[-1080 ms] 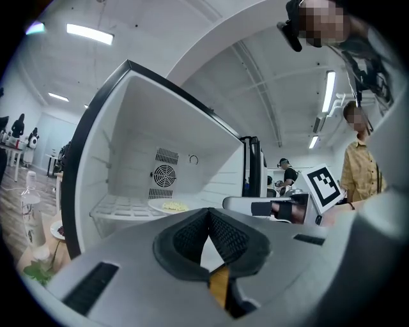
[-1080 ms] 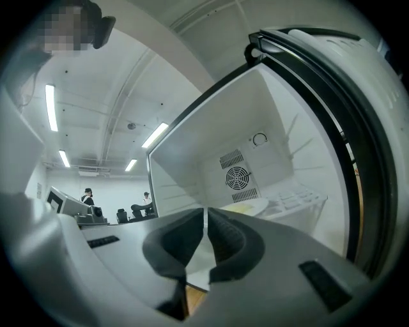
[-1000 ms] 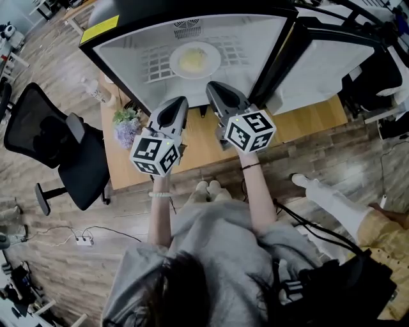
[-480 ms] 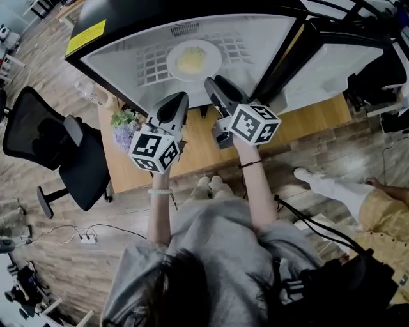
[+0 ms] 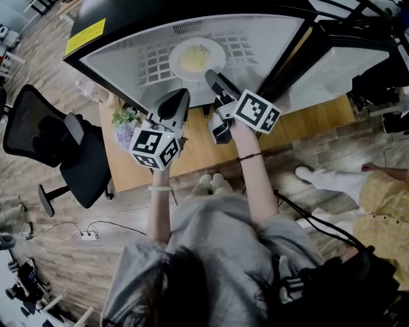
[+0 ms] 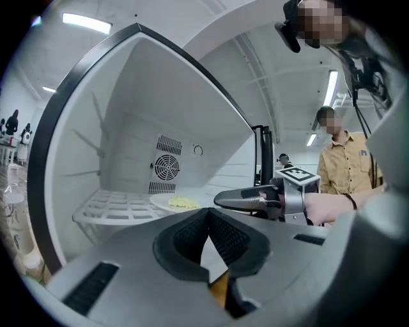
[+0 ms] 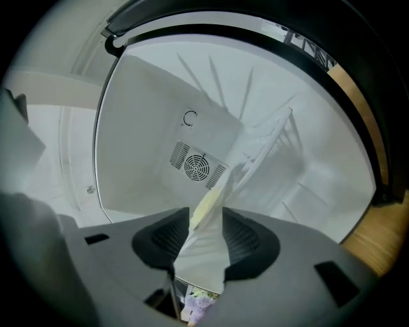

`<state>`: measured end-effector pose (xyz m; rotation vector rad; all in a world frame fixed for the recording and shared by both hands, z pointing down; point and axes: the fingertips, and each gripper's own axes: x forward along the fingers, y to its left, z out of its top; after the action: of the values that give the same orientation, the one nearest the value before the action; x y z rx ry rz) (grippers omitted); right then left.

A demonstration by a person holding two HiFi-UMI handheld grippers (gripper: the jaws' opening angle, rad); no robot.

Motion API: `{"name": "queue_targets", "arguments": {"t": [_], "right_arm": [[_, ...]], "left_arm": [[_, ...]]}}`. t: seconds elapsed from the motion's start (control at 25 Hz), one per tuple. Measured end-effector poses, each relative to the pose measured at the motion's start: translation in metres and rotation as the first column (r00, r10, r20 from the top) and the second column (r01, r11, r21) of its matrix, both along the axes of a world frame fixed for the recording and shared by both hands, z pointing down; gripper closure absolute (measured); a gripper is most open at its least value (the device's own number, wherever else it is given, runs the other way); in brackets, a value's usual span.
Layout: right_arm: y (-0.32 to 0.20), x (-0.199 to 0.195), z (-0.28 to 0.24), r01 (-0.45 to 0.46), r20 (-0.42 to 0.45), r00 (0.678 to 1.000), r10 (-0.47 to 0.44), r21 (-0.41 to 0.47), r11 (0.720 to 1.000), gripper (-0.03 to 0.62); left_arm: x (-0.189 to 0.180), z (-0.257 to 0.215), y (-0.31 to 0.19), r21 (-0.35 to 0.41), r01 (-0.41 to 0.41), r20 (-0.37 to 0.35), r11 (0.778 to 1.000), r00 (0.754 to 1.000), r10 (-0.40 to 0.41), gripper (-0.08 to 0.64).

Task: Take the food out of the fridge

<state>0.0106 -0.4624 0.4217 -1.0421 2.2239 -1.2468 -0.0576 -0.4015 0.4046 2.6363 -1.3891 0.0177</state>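
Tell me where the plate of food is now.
In the head view, the plate of food sits top centre inside the fridge, on its wire shelf near the fan vent.

You have no wording here that can be read. The yellow label (image 5: 84, 36) on top of the fridge (image 5: 121, 16) carries print too small to make out. The left cube (image 5: 153, 148) and the right cube (image 5: 257, 112) show only black-and-white square marker patterns, with no letters or numbers.
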Motion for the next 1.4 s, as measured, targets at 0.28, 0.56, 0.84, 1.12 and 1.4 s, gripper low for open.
{"name": "queue_targets", "arguments": {"t": [0.28, 0.56, 0.84, 1.12, 1.4], "right_arm": [[-0.007, -0.005, 0.004, -0.012, 0.161, 0.986, 0.03, -0.113, 0.993, 0.465], [-0.009, -0.004, 0.001, 0.005, 0.315, 0.947, 0.062, -0.208, 0.978, 0.534], [-0.012, -0.002, 0.003, 0.013, 0.397, 0.914, 0.087, -0.242, 0.97, 0.543], [-0.008, -0.002, 0.006, 0.024, 0.435, 0.894, 0.105, -0.282, 0.959, 0.545], [0.002, -0.001, -0.004, 0.049, 0.477, 0.875, 0.083, -0.258, 0.965, 0.546]], "left_arm": [[-0.006, -0.002, -0.002, 0.005, 0.01, 0.009, 1.0, 1.0, -0.01, 0.552], [-0.008, -0.004, -0.003, 0.008, 0.013, 0.016, 1.0, 1.0, -0.013, 0.552], [-0.008, -0.005, -0.006, 0.014, 0.011, 0.022, 1.0, 1.0, -0.011, 0.552], [-0.008, -0.007, -0.005, 0.018, 0.006, 0.022, 1.0, 1.0, -0.006, 0.552], [-0.007, -0.015, 0.005, 0.041, -0.005, 0.024, 0.999, 1.0, 0.004, 0.552]]}}
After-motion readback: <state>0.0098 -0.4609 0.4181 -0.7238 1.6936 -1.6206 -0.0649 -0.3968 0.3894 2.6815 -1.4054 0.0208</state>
